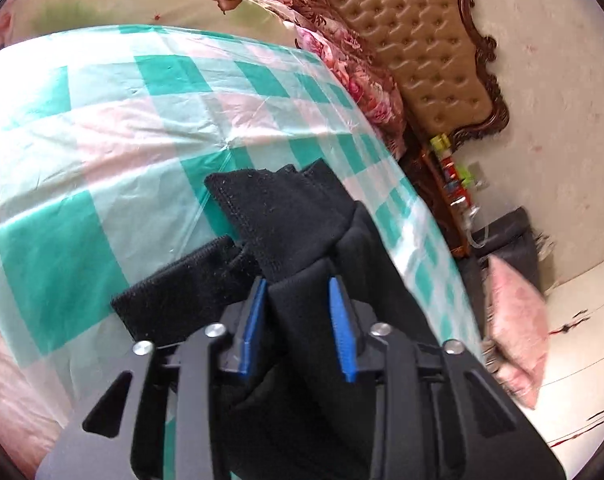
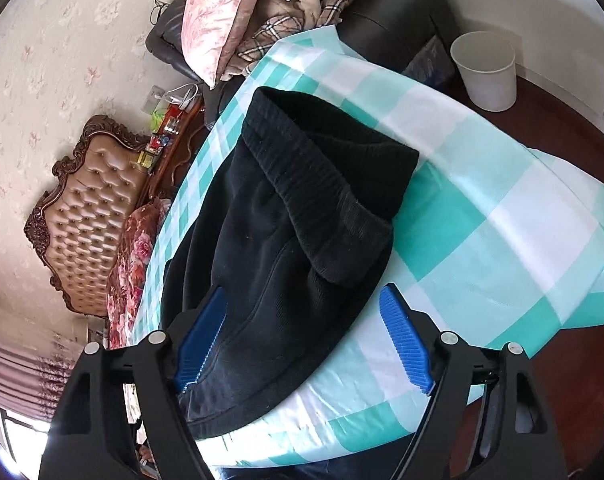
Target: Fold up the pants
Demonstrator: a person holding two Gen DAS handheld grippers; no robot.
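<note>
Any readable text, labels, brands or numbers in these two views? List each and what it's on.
No text can be read in either view.
Small colourful items on the nightstand: any print is too small and blurred to read.
Black pants: no label or logo shows.
Checked sheet, white bin, headboard: no writing.

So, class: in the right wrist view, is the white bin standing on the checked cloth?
No: the white bin stands on the dark floor beyond the edge of the checked cloth, not on it.
</note>
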